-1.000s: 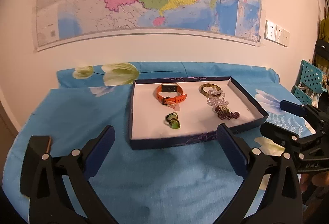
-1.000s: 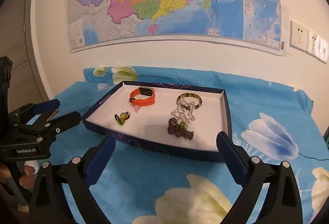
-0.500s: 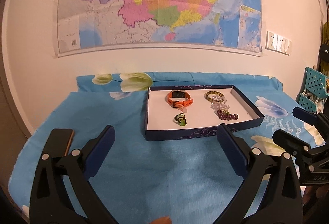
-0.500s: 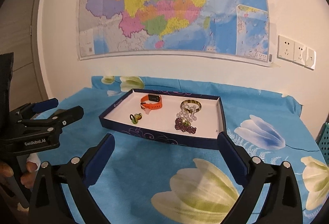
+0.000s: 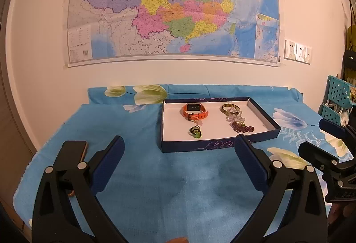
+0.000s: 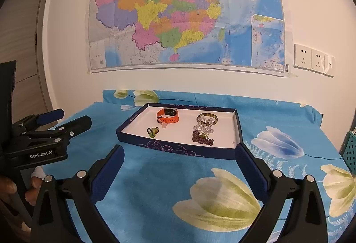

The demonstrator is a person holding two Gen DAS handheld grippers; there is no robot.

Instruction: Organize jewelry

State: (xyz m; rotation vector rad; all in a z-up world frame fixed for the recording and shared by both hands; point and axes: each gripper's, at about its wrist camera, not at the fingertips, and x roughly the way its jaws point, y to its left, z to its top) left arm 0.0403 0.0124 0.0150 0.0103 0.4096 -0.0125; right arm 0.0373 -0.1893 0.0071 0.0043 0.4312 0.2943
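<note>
Nearest to me, the left hand-held gripper [image 5: 178, 154] hangs over the blue flowered cloth [image 5: 155, 187] with its two blue-padded fingers spread wide and nothing between them. The right hand-held gripper [image 6: 178, 160] is held the same way beside it, fingers apart and empty, above a big pale tulip printed on the cloth. At the left edge of the worktop, a dark phone with a copper-coloured rim [image 5: 74, 149] lies flat, partly hidden behind the left gripper's frame.

Beyond both grippers, well apart from their fingertips, sits a shallow navy box with a white inside [image 5: 262, 109]. All the jewelry lies in it. Towards the front of the box is a small green ring [image 5: 195, 131]. Behind that, an orange smartwatch [image 5: 194, 111] rests on its curled strap. On the right side of the box a dark purple bead bracelet [image 5: 243, 127] lies closest to the front wall, touching a clear crystal bead strand [image 5: 234, 117] that runs back to, and overlaps, an amber-green bangle [image 5: 229, 107].

Farther back, the cloth ends at a white wall carrying a large coloured map [image 5: 173, 9], with wall sockets [image 6: 311, 60] to its right.
</note>
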